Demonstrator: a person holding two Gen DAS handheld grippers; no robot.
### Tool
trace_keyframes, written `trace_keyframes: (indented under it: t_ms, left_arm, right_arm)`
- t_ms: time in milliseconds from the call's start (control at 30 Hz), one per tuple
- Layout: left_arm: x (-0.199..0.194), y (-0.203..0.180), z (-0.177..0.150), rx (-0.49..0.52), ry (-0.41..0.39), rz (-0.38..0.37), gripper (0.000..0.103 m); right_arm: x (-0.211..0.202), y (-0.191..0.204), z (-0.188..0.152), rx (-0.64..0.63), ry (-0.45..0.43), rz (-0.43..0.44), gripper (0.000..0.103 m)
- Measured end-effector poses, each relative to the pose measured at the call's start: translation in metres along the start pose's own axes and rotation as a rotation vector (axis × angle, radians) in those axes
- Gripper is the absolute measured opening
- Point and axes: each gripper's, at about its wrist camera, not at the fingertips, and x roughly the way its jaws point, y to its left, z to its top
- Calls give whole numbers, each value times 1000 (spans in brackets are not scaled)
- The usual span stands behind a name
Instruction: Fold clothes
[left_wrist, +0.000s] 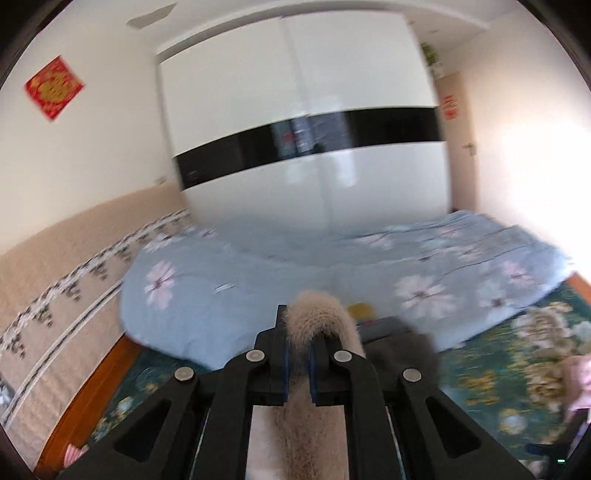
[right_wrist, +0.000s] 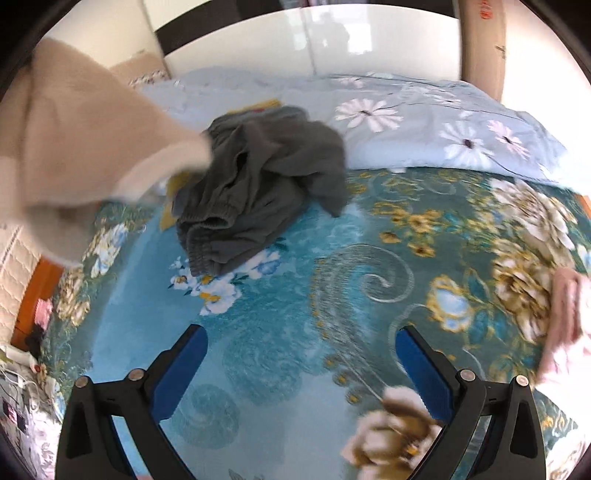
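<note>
A crumpled dark grey garment (right_wrist: 258, 184) lies on the bed's teal floral bedspread (right_wrist: 295, 332), with a yellow item (right_wrist: 173, 192) partly under it and a pale blue flowered quilt (right_wrist: 424, 125) just behind. A pink cloth (right_wrist: 565, 325) sits at the right edge. A white wardrobe (left_wrist: 303, 129) stands beyond the bed. The left tongs (left_wrist: 298, 350) are clamped on a fuzzy beige garment (left_wrist: 314, 321), lifted above the bed. The right tongs (right_wrist: 301, 354) are spread wide, holding nothing, over bare bedspread.

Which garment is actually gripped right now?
The beige fuzzy garment, pinched in the left gripper. The grey pants lie loose on the bed.
</note>
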Motion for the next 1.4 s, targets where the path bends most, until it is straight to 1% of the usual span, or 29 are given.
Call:
trace_keyframes:
  t_ms: [67,133,200,300,367,400,433,500,567,633,667,767,867,900,967,1100,1233,1300,1400]
  left_arm:
    - [-26,-22,13,-17,-22,-65,7]
    - [-50,-39,22,-69,-31,-148,7]
    - [-70,-50,27,-130,-33,-224,7]
    - [-103,-56,32,-250,-29,-353,7]
    - [-114,-49,25,-336,-7,-408,7]
    - [-115,-42,17,-383,24,-424,7]
    - [-110,-36,2,-432,78,-426,7]
    - [-92,-27,-35,-518,212,-411,7]
    - [-69,-23,-78,-569,368,-383,7]
    - [-40,-24,-144,-618,569,-334,7]
    - [-30,-25,-172,-649,634,-323,7]
    - [-10,-18,-253,-774,765,-273,7]
    - [-18,-1,-300,-821,808,-195,7]
    - [-21,9,-312,-851,808,-177,7]
    - [-28,29,-322,-922,789,-169,7]
    - [-36,60,-338,-935,771,-76,7]
    - [-29,97,-377,-1032,783,-11,7]
    - [-27,107,-393,-1049,794,9,8]
    - [-29,118,-413,-1130,805,2,9]
  right_arm:
    - [-18,-20,-7,31,-19,-13,103]
    - [-36,-42,-13,60,-37,-35,103]
    - [-53,-65,-23,85,-58,-52,103]
    - [-72,-93,-36,121,-77,-87,103]
    - [-82,-110,-46,148,-85,-104,103]
    - [-87,-118,-52,165,-87,-111,103]
    - [-92,-127,-59,180,-86,-120,103]
    - [-95,-137,-71,198,-73,-138,103]
    - [-95,-144,-84,211,-53,-152,103]
    - [-91,-145,-96,211,-25,-160,103]
    - [-88,-144,-101,209,-7,-161,103]
    - [-81,-134,-116,193,31,-150,103]
    - [-75,-122,-128,167,59,-143,103]
    - [-74,-119,-130,158,66,-142,103]
    - [-71,-110,-130,136,78,-140,103]
    - [-73,-97,-125,102,76,-133,103]
    - [-71,-85,-112,65,57,-112,103]
    - [-66,-78,-108,48,52,-89,103]
    - [-51,-65,-102,37,51,-40,103]
